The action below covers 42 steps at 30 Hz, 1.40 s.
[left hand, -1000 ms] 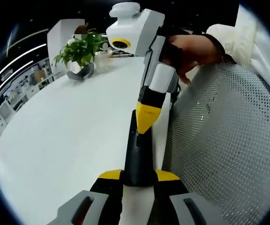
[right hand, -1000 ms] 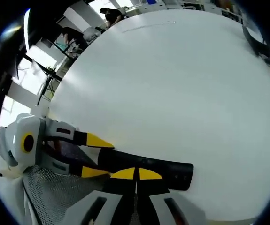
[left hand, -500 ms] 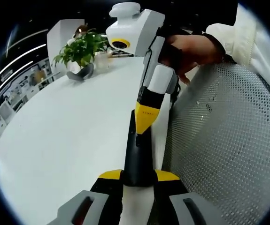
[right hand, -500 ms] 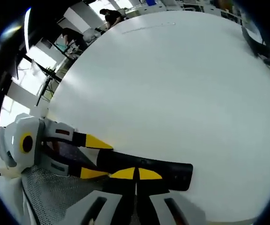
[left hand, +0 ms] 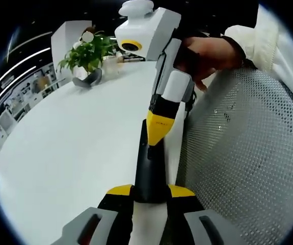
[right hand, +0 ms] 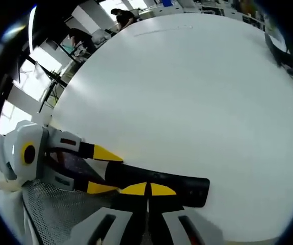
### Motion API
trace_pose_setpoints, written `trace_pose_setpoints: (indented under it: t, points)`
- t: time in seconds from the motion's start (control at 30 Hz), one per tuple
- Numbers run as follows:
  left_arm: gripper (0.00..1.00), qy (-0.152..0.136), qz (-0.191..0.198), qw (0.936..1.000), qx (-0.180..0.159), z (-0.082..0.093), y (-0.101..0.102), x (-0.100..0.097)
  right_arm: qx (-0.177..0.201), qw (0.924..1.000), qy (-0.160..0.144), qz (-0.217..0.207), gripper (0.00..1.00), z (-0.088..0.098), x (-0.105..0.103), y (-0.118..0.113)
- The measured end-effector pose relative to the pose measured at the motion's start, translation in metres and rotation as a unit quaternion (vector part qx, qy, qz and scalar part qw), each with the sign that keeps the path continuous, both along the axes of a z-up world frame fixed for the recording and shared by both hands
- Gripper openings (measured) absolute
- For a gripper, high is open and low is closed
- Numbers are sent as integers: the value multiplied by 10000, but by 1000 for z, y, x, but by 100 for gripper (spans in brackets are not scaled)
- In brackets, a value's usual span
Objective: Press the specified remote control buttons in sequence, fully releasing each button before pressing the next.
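left gripper view: remote (left hand: 149, 171) between left gripper (left hand: 150, 192) tips

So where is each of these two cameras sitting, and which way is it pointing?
Left gripper view: rides on the left tool, looking along the black remote it clamps, across the white table toward a potted plant; a hand holds the right tool.
Right gripper view: rides on the right tool, shut over the remote, facing the table; the left tool enters from the left.
Shared: remote, table, both tools.
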State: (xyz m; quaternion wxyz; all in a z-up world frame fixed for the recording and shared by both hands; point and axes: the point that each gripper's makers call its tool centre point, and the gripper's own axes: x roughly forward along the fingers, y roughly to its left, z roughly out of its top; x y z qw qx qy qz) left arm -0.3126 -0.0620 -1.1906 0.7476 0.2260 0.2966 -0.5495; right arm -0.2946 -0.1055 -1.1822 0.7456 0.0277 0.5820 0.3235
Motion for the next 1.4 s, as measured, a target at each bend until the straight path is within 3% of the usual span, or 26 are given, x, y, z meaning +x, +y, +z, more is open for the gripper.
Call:
trace_pose_setpoints:
  t: [0.87, 1.4]
  points:
    - [25, -42, -58, 10000, -13, 0, 0, 0, -272, 9993, 140, 224, 0, -2, -12, -4]
    - [25, 23, -48, 10000, -58, 0, 0, -1, -603, 9952, -111, 762, 0, -5, -15, -4]
